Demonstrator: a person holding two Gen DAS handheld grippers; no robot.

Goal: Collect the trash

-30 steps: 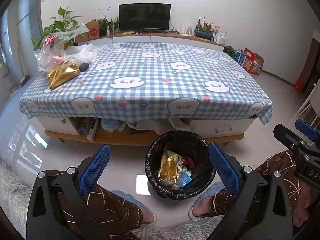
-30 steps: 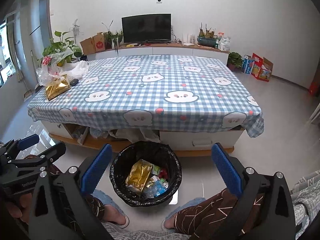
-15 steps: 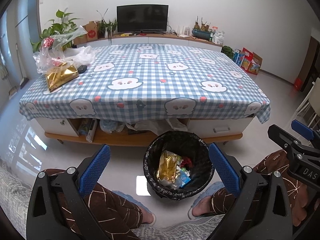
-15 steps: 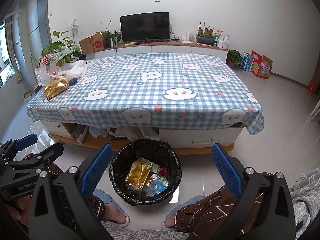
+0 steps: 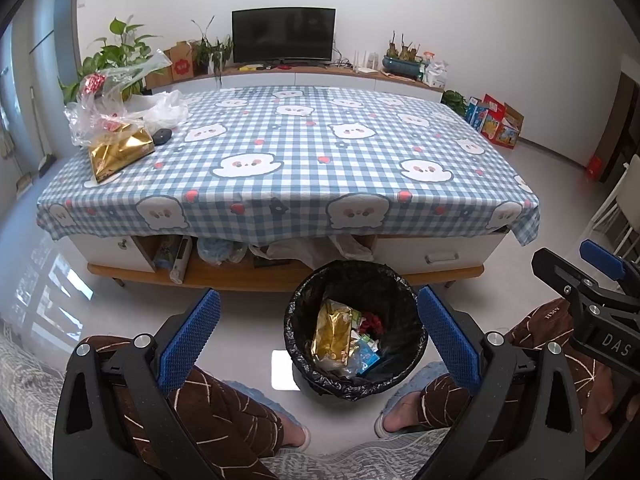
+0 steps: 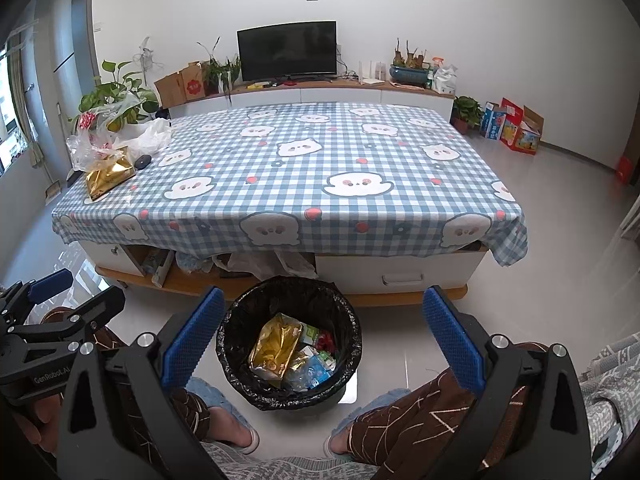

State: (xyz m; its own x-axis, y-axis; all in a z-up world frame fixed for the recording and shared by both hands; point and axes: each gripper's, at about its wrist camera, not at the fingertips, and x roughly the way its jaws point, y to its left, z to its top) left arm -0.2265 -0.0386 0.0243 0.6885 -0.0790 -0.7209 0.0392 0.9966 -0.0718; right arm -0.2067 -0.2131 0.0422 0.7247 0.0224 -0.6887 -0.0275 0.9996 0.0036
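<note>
Trash sat mostly in the bin [image 6: 289,344] already: a gold wrapper, a green carton and crushed plastic lay on the black liner, and the bin stood on the floor between the person's feet, just in front of the tabletop [image 6: 320,168]. Both claws hung empty above the knees. The left claw [image 5: 316,336] had its blue pads wide apart with nothing between them, and the right claw [image 6: 320,336] was spread just as wide, also holding nothing.

By my reading this was the gap between one drop and the next pick. What looked left to collect lay at the far left corner of the tabletop: a gold bag [image 5: 120,152] beside a heap of clear plastic bags [image 5: 116,108] (whether that heap was trash or shopping, I could not tell). A small dark object [image 5: 162,135] lay just beside the gold bag.

The next move would call for a long reach to that corner, well apart from both claws; the left claw was the nearer. The foil looked slippery, so a pinch on a folded edge seemed wisest.
</note>
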